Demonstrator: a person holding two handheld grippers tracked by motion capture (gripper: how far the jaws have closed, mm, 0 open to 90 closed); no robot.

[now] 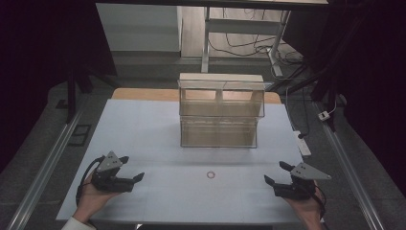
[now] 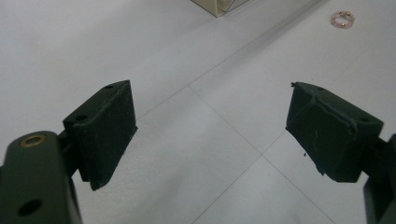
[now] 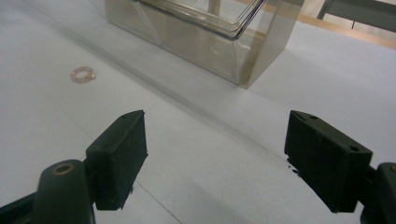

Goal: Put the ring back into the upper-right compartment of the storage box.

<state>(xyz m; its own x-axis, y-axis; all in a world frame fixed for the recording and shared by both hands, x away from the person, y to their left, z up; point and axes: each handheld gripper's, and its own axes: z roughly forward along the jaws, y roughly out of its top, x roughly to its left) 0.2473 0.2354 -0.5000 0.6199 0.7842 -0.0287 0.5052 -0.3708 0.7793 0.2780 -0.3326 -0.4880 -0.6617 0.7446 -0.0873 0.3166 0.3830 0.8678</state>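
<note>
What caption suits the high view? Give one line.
Two open hand-held grippers, left and right, flank a small ring before a clear acrylic organizer.

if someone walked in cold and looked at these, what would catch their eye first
Probably the clear plastic organizer standing at the middle of the far half of the white table, stacked in tiers, see-through. Next, the two black tools held low at the near edge, the left tool and the right tool, both with jaws spread wide and holding nothing. Between them lies a tiny pinkish ring on the bare surface.
</note>
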